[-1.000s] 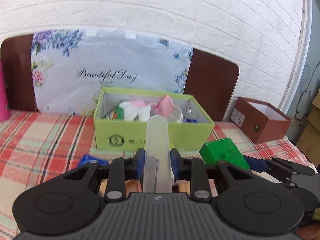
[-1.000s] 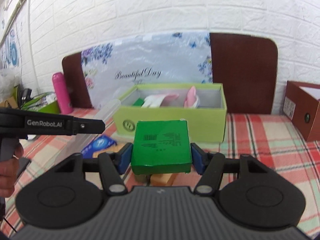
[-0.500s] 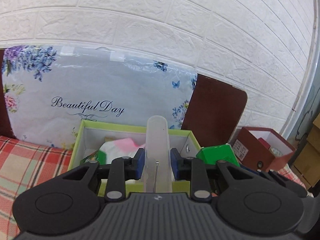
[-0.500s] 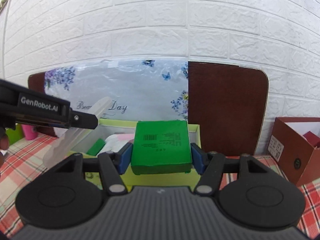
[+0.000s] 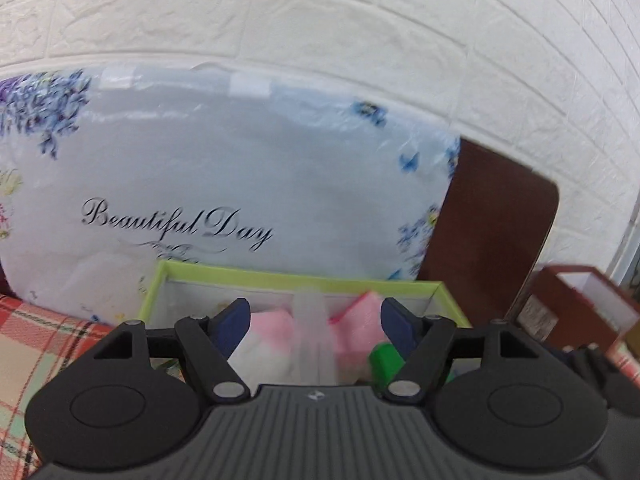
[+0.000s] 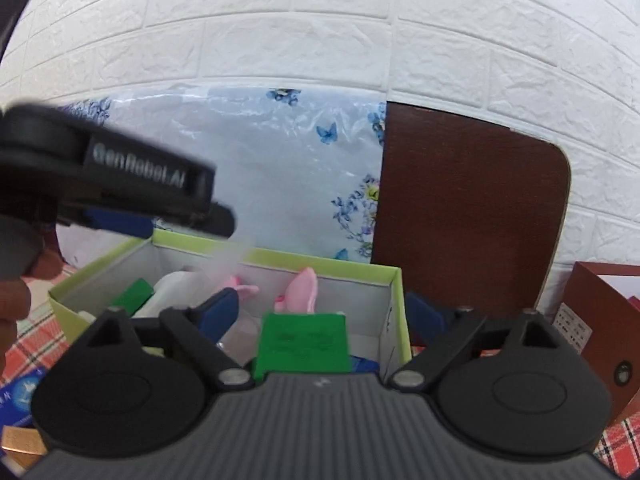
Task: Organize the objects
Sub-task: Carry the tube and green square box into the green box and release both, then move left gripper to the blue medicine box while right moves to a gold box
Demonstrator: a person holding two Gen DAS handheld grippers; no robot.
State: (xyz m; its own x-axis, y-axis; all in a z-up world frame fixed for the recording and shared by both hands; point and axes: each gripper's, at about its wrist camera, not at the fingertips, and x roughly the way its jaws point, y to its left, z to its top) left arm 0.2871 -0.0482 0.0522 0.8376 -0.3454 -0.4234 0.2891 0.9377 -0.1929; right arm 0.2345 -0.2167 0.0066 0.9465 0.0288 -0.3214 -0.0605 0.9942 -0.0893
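White brick wall (image 6: 320, 40) behind plaid tablecloth (image 5: 36, 344), floral bag (image 5: 240, 184).

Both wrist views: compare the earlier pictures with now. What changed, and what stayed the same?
Both grippers came forward over the lime-green box and their jaws have just been opening. The left gripper let go of the translucent tube; the right gripper released the green carton, which now lies clear of the pads. The floral bag and brown box stayed put.
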